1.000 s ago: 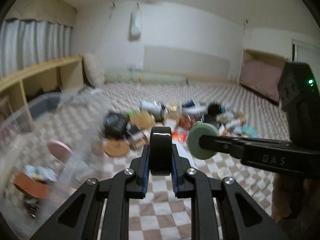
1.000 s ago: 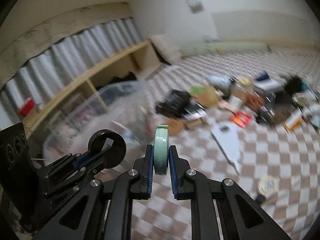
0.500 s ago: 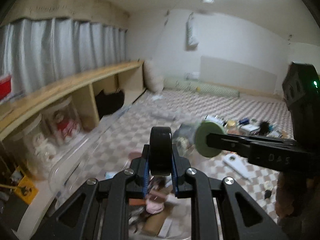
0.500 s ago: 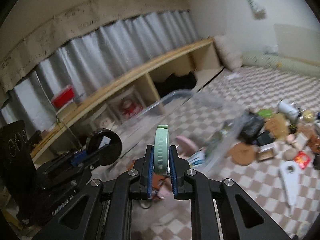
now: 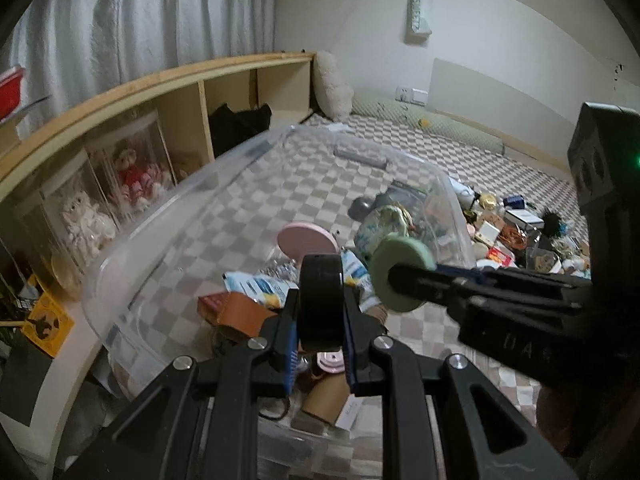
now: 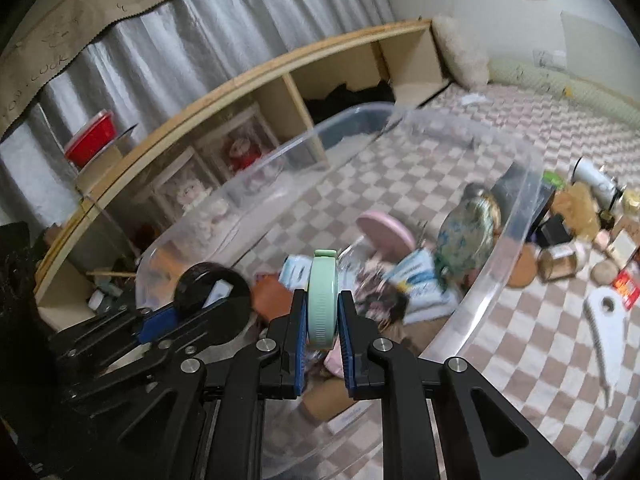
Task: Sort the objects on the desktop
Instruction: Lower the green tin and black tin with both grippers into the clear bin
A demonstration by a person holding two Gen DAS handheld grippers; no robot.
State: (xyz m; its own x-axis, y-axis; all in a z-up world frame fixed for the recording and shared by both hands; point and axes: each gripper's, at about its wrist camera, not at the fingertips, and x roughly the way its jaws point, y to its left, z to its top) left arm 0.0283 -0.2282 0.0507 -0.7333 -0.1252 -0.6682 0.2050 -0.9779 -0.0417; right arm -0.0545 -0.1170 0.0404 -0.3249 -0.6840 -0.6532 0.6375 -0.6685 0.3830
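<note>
The left gripper [image 5: 321,312], at the bottom centre of its own view, is clamped on a thick black round disc [image 5: 321,300] that stands on edge between its blue-padded fingers [image 5: 291,344]. The right gripper [image 6: 322,308], likewise at the bottom centre of its view, pinches a pale green ribbed disc [image 6: 322,300], also on edge. In the left wrist view the green disc shows face-on at centre right, just beside the black one; in the right wrist view the black disc sits at lower left.

Both discs hang over a large clear plastic storage bin [image 5: 168,216] on a beige-and-white checkered floor [image 5: 472,168]. In the bin, towards the middle of each frame, lie a round pink lid [image 5: 307,240], a floral fabric pouch [image 6: 464,236], blue-and-white packets [image 5: 256,286] and a brown leather-like piece [image 5: 240,314]; the items under the fingers are too blurred to name with confidence.

A loose heap of small objects [image 5: 516,232] lies on the floor at the right edge of the left view, outside the bin. A white flat plastic tool with a hole [image 6: 606,324] lies at the lower right of the right view. A low wooden shelf [image 5: 168,80] runs along the upper left, with stuffed toys in clear cases [image 5: 132,176] under it and grey curtains [image 5: 140,24] above.
</note>
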